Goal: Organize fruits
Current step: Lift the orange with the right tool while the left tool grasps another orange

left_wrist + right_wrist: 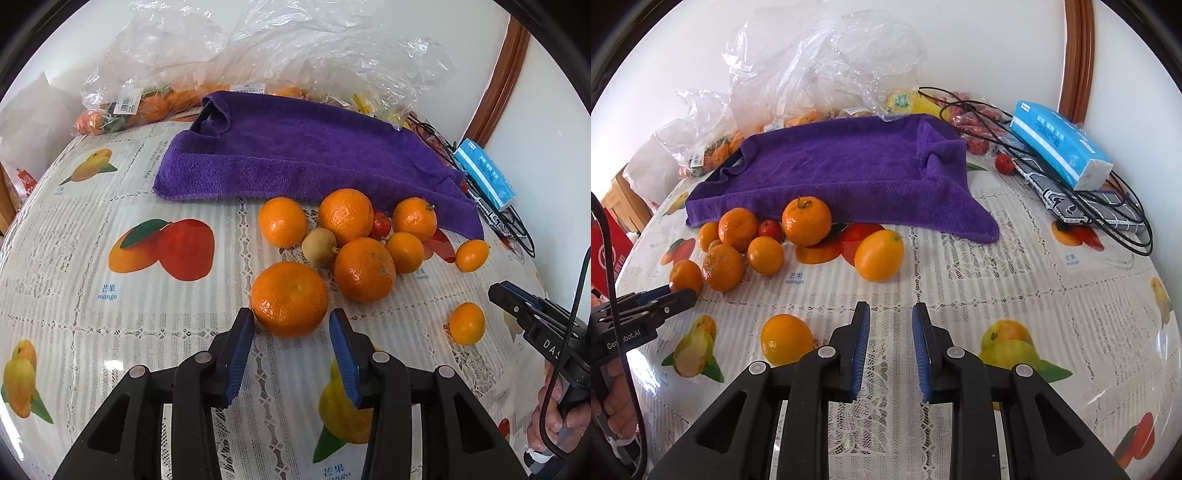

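Orange mandarin (290,299) just ahead of left tongs (291,317), apart | right tongs (891,314) narrowly apart, empty

My right gripper (890,314) hung over bare tablecloth (979,266), its jaws slightly apart with nothing between them. One orange (786,339) lay just left of its left finger. A kumquat (879,254) sat beyond, near the purple towel (842,166). A cluster of oranges (738,243) lay toward the table's left edge, where my left gripper (670,295) touched the nearest one. A tissue pack (1060,144) rested at the far right.
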A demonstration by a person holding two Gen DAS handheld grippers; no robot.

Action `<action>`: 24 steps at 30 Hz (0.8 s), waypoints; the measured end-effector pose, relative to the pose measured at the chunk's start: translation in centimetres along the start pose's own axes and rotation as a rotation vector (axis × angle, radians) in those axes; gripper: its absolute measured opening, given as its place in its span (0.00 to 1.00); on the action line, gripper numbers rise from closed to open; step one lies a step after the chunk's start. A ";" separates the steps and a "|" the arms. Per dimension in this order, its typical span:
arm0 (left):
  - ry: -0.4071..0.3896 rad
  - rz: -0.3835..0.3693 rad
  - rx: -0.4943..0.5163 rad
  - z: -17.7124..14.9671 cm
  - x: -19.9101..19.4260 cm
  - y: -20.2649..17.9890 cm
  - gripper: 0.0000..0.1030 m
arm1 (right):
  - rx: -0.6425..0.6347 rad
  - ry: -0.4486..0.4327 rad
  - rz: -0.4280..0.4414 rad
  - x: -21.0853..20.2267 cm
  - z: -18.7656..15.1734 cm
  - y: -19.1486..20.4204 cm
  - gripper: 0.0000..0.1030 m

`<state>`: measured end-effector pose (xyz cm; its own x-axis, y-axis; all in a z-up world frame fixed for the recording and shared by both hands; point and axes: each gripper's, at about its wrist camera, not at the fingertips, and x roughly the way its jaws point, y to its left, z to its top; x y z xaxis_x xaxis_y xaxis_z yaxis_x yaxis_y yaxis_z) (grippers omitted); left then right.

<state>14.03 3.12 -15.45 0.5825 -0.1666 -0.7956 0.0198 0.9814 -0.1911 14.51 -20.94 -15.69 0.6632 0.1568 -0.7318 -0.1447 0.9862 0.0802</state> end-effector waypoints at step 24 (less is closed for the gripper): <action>-0.013 0.015 -0.018 0.7 1.0 0.5 0.38 | 0.039 0.003 -0.027 3.7 1.6 -2.1 0.32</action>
<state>15.18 3.47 -15.94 0.5928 -0.1507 -0.7911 -0.0032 0.9819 -0.1894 18.42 -22.34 -17.43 0.6645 0.1296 -0.7359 -0.0974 0.9915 0.0867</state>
